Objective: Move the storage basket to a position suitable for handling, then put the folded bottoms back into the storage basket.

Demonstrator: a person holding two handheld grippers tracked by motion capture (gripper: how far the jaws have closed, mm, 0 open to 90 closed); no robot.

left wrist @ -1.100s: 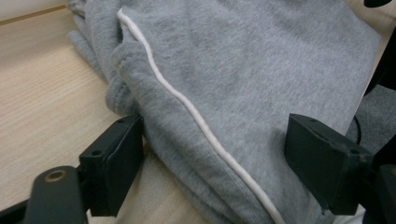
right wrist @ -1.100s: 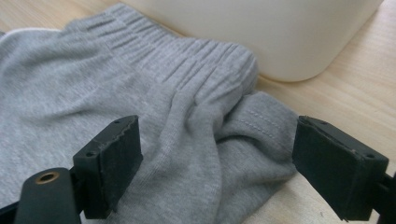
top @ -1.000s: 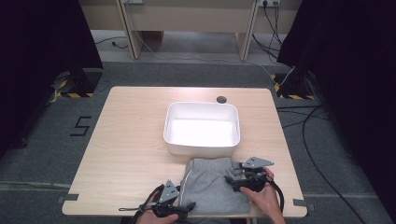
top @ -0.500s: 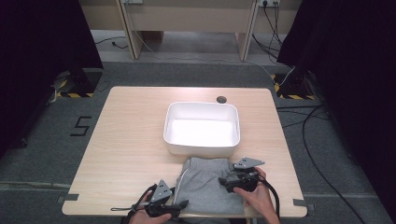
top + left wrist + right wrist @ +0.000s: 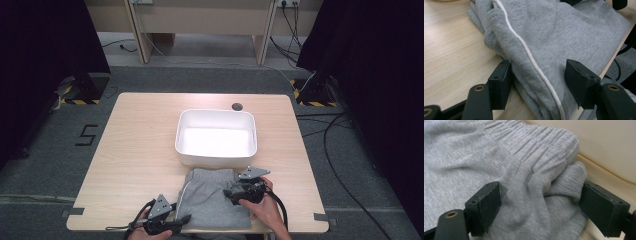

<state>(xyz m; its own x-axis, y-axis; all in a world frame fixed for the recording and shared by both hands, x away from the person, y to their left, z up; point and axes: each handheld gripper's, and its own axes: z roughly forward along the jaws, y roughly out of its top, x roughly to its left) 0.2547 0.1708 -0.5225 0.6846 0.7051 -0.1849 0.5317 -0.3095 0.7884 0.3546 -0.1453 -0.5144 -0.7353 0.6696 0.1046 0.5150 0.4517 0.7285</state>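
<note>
While you hold both tools low at the near edge of the wooden bench (image 5: 140,145), a folded grey garment (image 5: 212,200) lies flat there, just in front of the white tub (image 5: 216,137), with its elastic waistband toward the tub. The tub sits near the middle of the bench and a small dark round hole (image 5: 237,106) shows just behind it.

Your left claw (image 5: 537,87) is spread wide, its jaws straddling the garment's near left edge. One jaw sits down on the wood against the folded layers and the other stands off over the cloth near the bench edge. A white piping stripe (image 5: 529,56) runs along the fabric between them. From above, this left claw (image 5: 182,219) points right toward the cloth from your left hand (image 5: 150,230).

Your right claw (image 5: 540,202) is also spread, its jaws on either side of the bunched waistband corner (image 5: 554,177), the gathered cloth filling the gap without being pinched. The tub's pale wall (image 5: 604,147) rises just beyond that corner. From above, your right hand (image 5: 262,210) rests over the garment's right side.
</note>
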